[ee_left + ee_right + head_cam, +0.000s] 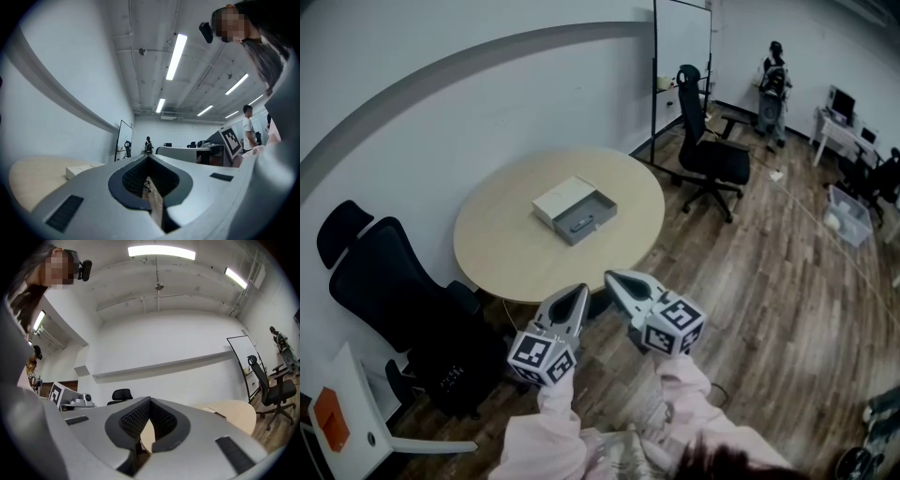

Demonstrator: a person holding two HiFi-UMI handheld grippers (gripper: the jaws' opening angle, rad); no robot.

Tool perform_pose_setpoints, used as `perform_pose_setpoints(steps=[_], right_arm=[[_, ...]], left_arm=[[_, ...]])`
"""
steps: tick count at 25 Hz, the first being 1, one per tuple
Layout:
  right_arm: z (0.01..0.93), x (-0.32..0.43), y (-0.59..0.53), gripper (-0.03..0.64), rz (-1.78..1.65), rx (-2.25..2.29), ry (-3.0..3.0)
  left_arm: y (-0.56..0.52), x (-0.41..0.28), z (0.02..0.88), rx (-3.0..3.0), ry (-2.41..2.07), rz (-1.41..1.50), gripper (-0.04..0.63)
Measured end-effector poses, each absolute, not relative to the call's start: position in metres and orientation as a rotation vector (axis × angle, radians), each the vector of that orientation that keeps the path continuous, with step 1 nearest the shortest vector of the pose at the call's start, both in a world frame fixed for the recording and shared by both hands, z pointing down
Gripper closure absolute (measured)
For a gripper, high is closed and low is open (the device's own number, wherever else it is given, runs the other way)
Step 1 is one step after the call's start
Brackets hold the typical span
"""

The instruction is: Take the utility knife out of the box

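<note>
Looking down from the head view, a round wooden counter (511, 248) stands against the curved wall with an open grey box (592, 231) near its middle, the pale lid (563, 199) folded back toward the wall. The utility knife (580, 223) lies inside the box as a small dark shape on its floor. Both tools hang in the air on the near side of the counter, above the wood floor and well apart from the box. The left hand-held gripper (581, 290) has its jaws pressed together to a point with nothing between them, and the right hand-held gripper (610, 276) just beside it is likewise pressed together and empty. A black office chair (389, 281) sits to the left of the counter, another office chair (710, 150) stands farther off by a whiteboard (682, 47), and a person (773, 82) is at the far end of the room. In the left gripper view, the jaws meet at their tips and pinch nothing; the counter edge (30, 180) and the box (80, 170) show low at the left, and the marker cube (231, 140) of the other tool shows at the right. In the right gripper view, the jaws touch at their tips with only the hollow behind them showing, and part of the counter (236, 414) lies beyond to the right.
</note>
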State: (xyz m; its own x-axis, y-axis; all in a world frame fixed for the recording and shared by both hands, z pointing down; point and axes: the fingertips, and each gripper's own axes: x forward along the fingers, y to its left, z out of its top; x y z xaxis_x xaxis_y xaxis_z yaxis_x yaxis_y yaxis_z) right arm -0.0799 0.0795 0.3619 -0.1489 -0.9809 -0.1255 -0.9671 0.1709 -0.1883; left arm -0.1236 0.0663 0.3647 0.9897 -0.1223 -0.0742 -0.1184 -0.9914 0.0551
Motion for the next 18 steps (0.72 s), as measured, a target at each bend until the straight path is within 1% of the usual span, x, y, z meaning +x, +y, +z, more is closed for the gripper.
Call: perform_pose_setpoints(steps=[6,18], right_arm=[[0.366,-0.074,0.078,0.618,-0.116,-1.882,2.217],[0.382,-0.056,0.032,0.618,-0.145,-1.897,2.21]], left_arm=[[0.063,-0.122,0.371,3.073,-0.21,-0.098,0.597],[0.015,-0.104,0.385,3.039,-0.194,-0.079,0.595]])
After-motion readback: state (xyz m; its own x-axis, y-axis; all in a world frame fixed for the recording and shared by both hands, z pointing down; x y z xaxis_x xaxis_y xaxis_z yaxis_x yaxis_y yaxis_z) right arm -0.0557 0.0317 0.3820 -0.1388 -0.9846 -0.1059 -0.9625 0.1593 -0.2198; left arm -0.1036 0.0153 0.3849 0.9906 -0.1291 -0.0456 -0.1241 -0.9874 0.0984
